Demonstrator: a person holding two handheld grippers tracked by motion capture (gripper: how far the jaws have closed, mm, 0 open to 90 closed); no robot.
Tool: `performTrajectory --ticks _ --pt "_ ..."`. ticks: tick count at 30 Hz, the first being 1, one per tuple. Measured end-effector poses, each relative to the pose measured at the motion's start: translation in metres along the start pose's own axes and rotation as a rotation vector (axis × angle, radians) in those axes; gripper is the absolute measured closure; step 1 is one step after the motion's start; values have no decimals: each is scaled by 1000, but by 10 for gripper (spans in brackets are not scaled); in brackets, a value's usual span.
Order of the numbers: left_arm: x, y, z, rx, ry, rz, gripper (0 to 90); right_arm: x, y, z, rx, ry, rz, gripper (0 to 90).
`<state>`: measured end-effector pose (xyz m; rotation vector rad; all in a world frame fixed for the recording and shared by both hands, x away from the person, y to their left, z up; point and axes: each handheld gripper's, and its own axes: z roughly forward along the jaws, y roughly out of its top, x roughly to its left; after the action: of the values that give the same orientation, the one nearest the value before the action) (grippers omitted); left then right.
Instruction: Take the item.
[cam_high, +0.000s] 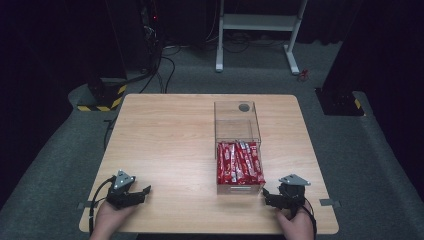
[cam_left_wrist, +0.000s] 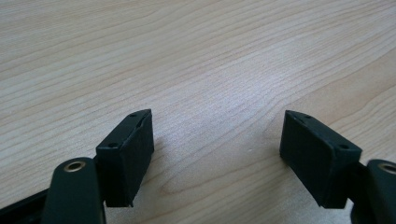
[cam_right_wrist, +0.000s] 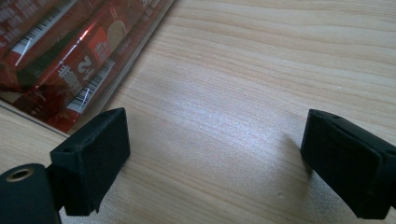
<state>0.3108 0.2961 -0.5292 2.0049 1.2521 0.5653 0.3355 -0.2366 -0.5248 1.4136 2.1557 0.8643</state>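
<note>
Risk of shoving the clear drawer (cam_high: 240, 187) of red packets (cam_high: 239, 162) at eleven o'clock, with right gripper (cam_high: 267, 196) and left gripper (cam_high: 142, 192) spread empty.

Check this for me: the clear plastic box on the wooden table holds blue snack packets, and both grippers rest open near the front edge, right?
Not quite: the snack packets in the clear plastic box are red, as the high view shows. The rest holds.

Grey carpet floor (cam_high: 190, 80); white desk frame (cam_high: 260, 22) behind; hazard-striped bases (cam_high: 102, 102); dark surroundings
</note>
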Motion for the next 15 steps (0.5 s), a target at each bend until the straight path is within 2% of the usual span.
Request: performTrajectory --ticks 15 --pt "-1 2 0 14 -3 8 251 -1 -1 -1 0 12 -7 80"
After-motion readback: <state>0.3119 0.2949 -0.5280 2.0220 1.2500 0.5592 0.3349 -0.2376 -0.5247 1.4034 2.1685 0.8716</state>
